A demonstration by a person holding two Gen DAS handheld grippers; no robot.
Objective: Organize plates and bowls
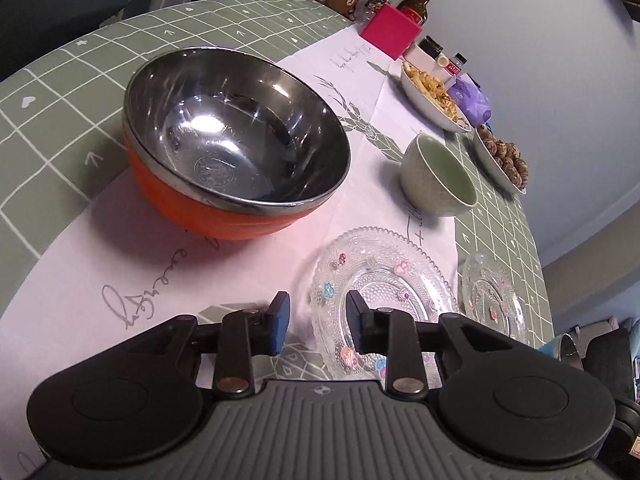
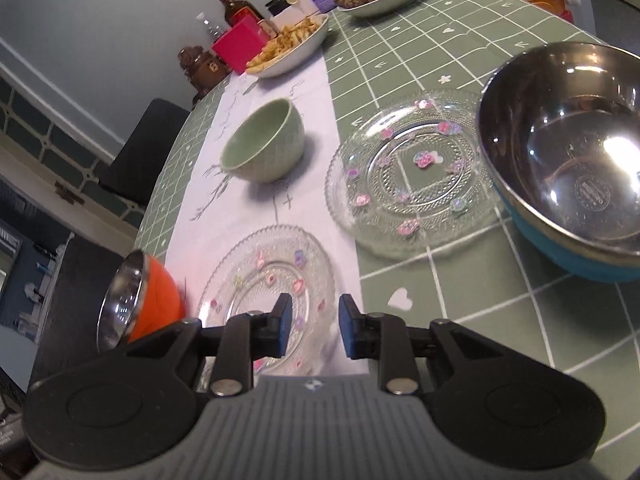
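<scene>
Both wrist views look low and close across the table point(image 1: 60, 76), sharing the green bowl point(image 2: 264, 146).

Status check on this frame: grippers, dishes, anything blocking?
Left gripper and right gripper open, empty. Orange bowl, blue bowl, green bowl, two glass plates all separate, unstacked. Nothing blocking.

Even, moderately bright light. Glare spots inside orange bowl point(image 1: 236, 140) and blue bowl point(image 2: 568, 160). Soft shadows beneath both. Fisheye bending and dark corners; focus acceptable.
</scene>
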